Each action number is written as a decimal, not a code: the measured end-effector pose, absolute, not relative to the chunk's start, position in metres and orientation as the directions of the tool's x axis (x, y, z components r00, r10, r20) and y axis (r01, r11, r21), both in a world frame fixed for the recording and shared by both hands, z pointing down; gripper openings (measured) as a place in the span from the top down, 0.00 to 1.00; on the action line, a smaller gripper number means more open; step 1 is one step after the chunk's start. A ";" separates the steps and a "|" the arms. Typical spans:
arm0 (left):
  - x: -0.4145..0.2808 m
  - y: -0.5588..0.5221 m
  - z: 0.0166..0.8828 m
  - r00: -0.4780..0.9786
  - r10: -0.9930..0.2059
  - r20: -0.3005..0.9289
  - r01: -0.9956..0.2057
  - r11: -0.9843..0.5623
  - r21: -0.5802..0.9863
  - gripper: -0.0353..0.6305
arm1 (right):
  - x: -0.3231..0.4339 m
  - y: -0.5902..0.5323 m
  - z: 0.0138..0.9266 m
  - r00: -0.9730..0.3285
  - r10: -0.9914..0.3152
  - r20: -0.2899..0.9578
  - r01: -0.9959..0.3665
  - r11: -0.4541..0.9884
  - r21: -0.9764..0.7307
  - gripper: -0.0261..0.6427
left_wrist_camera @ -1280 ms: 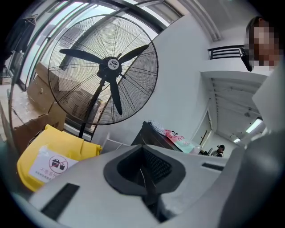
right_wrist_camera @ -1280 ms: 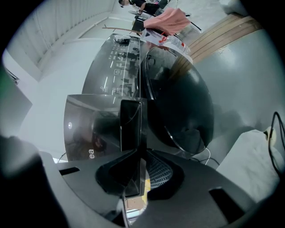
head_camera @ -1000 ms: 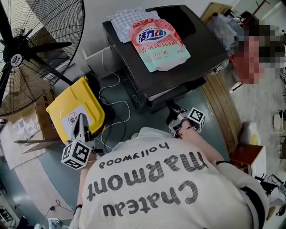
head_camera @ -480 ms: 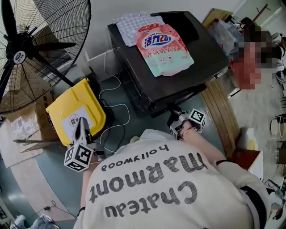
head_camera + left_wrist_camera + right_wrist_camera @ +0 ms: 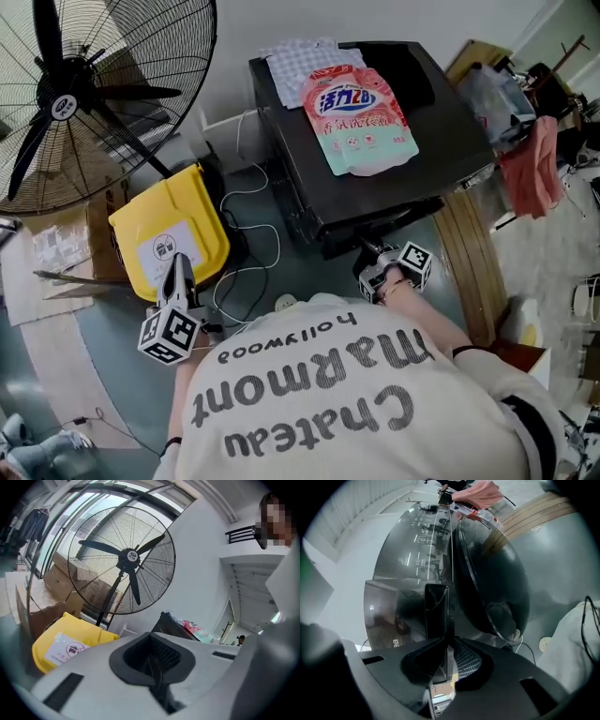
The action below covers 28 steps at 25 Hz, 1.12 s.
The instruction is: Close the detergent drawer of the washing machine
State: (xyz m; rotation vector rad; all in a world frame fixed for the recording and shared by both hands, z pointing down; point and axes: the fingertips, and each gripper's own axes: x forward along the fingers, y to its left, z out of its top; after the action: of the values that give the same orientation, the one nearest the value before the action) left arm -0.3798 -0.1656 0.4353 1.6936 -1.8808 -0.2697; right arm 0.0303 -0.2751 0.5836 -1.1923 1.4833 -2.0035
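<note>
Detergent drawer (image 5: 436,613) — dark, glossy, edge-on — clamped in right tongs (image 5: 443,665).

A detergent pouch (image 5: 361,117) is lying on the washing machine (image 5: 441,127), with a cloth (image 5: 302,61) lying behind it. A bin (image 5: 169,239) is standing left of the machine, before a pedestal fan (image 5: 66,103). The detergent drawer (image 5: 437,611) is sitting between the right gripper's (image 5: 373,251) jaws.

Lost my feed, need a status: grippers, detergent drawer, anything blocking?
Right gripper shut on detergent drawer front, drawer out of the washing machine. Left gripper shut, empty, by the yellow bin. No obstruction seen.
</note>
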 end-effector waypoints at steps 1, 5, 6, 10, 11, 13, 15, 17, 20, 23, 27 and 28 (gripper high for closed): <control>-0.377 -0.163 0.433 -0.026 -0.957 0.289 -0.840 0.178 0.513 0.94 | 0.030 -0.275 0.584 -0.579 -0.709 0.403 -0.176 -0.374 -0.911 0.85; -0.364 -0.146 0.428 -0.063 -0.950 0.305 -0.837 0.217 0.502 0.94 | 0.029 -0.276 0.583 -0.619 -0.682 0.391 -0.178 -0.363 -0.915 0.85; -0.360 -0.140 0.428 -0.074 -0.947 0.311 -0.835 0.230 0.500 0.94 | 0.029 -0.277 0.583 -0.628 -0.676 0.385 -0.178 -0.357 -0.917 0.85; -0.337 -0.120 0.429 -0.106 -0.936 0.335 -0.820 0.273 0.503 0.94 | 0.028 -0.280 0.582 -0.660 -0.648 0.380 -0.198 -0.337 -0.920 0.85; -0.330 -0.116 0.428 -0.111 -0.935 0.336 -0.819 0.277 0.503 0.94 | 0.029 -0.281 0.583 -0.668 -0.639 0.383 -0.212 -0.330 -0.920 0.85; -0.315 -0.108 0.426 -0.119 -0.935 0.334 -0.818 0.283 0.502 0.94 | 0.029 -0.282 0.585 -0.684 -0.616 0.392 -0.244 -0.313 -0.918 0.85; -0.299 -0.100 0.424 -0.127 -0.935 0.331 -0.816 0.288 0.501 0.94 | 0.030 -0.282 0.586 -0.702 -0.590 0.399 -0.277 -0.290 -0.916 0.84; -0.283 -0.093 0.423 -0.133 -0.935 0.330 -0.816 0.292 0.499 0.94 | 0.031 -0.281 0.585 -0.723 -0.563 0.400 -0.305 -0.259 -0.916 0.85; -0.260 -0.085 0.420 -0.136 -0.937 0.323 -0.818 0.290 0.497 0.94 | 0.032 -0.278 0.582 -0.756 -0.521 0.396 -0.332 -0.216 -0.918 0.84; -0.236 -0.080 0.413 -0.130 -0.942 0.308 -0.812 0.280 0.512 0.94 | 0.037 -0.271 0.581 -0.770 -0.493 0.405 -0.350 -0.203 -0.914 0.84; -0.203 -0.073 0.403 -0.121 -0.952 0.282 -0.799 0.262 0.542 0.94 | 0.055 -0.253 0.578 -0.783 -0.467 0.410 -0.351 -0.211 -0.912 0.84; -0.195 -0.071 0.401 -0.117 -0.954 0.277 -0.797 0.257 0.547 0.94 | 0.062 -0.248 0.575 -0.787 -0.467 0.403 -0.341 -0.215 -0.915 0.84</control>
State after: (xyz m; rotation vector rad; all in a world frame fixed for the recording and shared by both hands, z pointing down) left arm -0.1949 -0.0709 0.4013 1.5828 -1.9561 -0.3531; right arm 0.0615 -0.2482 0.5746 -0.9874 1.9090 -2.1679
